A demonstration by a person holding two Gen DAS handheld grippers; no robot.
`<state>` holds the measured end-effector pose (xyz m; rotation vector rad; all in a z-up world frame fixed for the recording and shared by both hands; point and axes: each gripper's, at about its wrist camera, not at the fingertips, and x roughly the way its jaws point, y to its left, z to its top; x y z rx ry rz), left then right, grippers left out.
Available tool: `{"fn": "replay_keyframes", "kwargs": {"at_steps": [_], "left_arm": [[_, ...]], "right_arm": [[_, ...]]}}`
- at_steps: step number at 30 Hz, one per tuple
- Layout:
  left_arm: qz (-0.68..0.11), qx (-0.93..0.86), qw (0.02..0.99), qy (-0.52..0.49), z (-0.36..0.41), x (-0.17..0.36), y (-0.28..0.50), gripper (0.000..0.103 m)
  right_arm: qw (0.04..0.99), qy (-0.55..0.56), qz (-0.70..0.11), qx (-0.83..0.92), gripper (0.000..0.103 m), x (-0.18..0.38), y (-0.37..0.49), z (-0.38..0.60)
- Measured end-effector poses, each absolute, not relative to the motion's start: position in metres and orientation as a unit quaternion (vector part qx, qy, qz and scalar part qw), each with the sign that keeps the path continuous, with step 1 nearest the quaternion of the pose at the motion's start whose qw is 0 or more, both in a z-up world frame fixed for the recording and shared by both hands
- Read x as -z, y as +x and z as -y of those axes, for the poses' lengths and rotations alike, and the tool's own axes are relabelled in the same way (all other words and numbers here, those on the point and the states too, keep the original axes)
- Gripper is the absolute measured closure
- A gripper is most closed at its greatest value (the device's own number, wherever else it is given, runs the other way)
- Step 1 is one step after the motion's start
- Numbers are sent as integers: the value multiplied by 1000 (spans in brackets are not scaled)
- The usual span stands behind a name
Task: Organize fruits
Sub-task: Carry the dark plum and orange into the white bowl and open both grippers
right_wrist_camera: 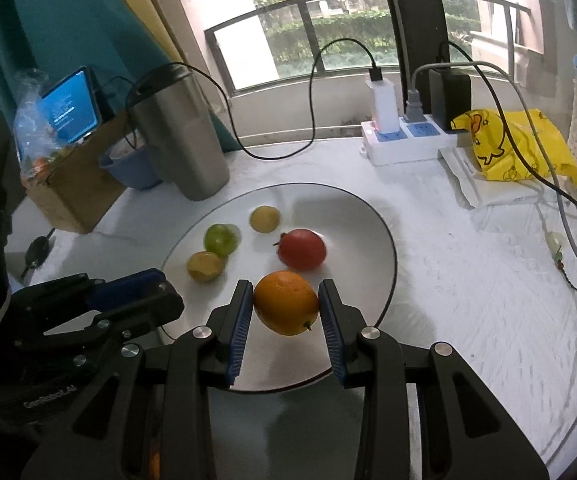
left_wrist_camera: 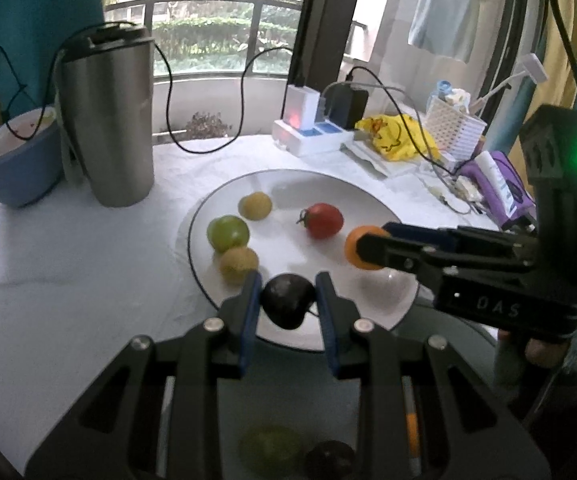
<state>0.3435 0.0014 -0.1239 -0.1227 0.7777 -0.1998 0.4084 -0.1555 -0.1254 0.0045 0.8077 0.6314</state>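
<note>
A white plate lies on the white table. On it are a red tomato, a green fruit and two yellow-brown fruits. My left gripper is shut on a dark purple fruit just above the plate's near rim. My right gripper is shut on an orange above the plate's near right side. The left gripper shows at the left in the right wrist view.
A steel tumbler and a blue bowl stand at the back left. A power strip with chargers, a yellow bag, a white basket and cables crowd the back right. A cardboard box with a tablet stands at the left.
</note>
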Motion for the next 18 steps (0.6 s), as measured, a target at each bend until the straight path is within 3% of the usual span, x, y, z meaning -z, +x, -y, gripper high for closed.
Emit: {"fn": "replay_keyframes", "kwargs": {"at_steps": [13, 18], "left_arm": [[-399, 91, 910, -67, -3, 132, 351, 73], [-386, 88, 916, -66, -3, 121, 343, 70]], "right_arm": [[876, -8, -392, -280, 66, 133, 418, 156], [883, -7, -382, -271, 61, 123, 412, 160]]}}
